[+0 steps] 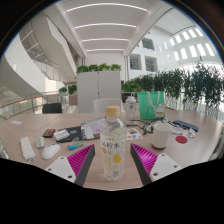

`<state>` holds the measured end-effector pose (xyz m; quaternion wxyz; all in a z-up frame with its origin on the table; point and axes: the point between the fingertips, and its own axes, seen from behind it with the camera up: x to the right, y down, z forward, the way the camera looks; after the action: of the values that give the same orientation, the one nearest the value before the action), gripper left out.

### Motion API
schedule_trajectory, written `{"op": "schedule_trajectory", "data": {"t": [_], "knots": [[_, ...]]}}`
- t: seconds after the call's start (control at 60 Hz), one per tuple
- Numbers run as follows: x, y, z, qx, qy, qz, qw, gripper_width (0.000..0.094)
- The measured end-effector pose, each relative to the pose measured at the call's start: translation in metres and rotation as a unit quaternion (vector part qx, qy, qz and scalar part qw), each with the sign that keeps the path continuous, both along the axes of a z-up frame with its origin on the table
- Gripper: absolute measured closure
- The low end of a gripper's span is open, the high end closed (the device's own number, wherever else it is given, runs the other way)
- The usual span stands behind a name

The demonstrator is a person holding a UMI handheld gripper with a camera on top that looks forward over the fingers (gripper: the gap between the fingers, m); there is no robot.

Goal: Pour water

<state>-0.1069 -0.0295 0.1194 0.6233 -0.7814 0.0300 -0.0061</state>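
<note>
The gripper holds its fingers wide, a clear water bottle standing between them on the table, with a white cup and green container beyond.

— Where's the camera riding?
— On the gripper, looking forward along its fingers, low and close over the table, facing the bottle.
— Second view?
— Just one.

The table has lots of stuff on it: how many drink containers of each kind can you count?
Clear plastic bottle standing between the open claw's pink pads: 1
White cup: 1
Green tumbler: 1
Total: 3
Smaller items further along the table are too small to identify.
</note>
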Motion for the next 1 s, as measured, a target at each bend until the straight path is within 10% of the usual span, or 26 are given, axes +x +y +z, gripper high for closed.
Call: {"op": "schedule_trajectory", "data": {"t": [0.167,0.233,0.433,0.667,1.0], "knots": [[0.000,0.069,-0.027,0.011,0.009,0.021,1.000,0.0168],[0.001,0.072,-0.044,-0.014,0.006,0.031,0.999,0.0381],[0.005,0.085,-0.040,0.006,0.004,0.033,0.999,0.0510],[0.012,0.115,-0.006,-0.042,0.192,0.056,0.979,0.0548],[0.084,0.171,0.054,-0.086,0.770,-0.004,0.632,0.0549]]}}
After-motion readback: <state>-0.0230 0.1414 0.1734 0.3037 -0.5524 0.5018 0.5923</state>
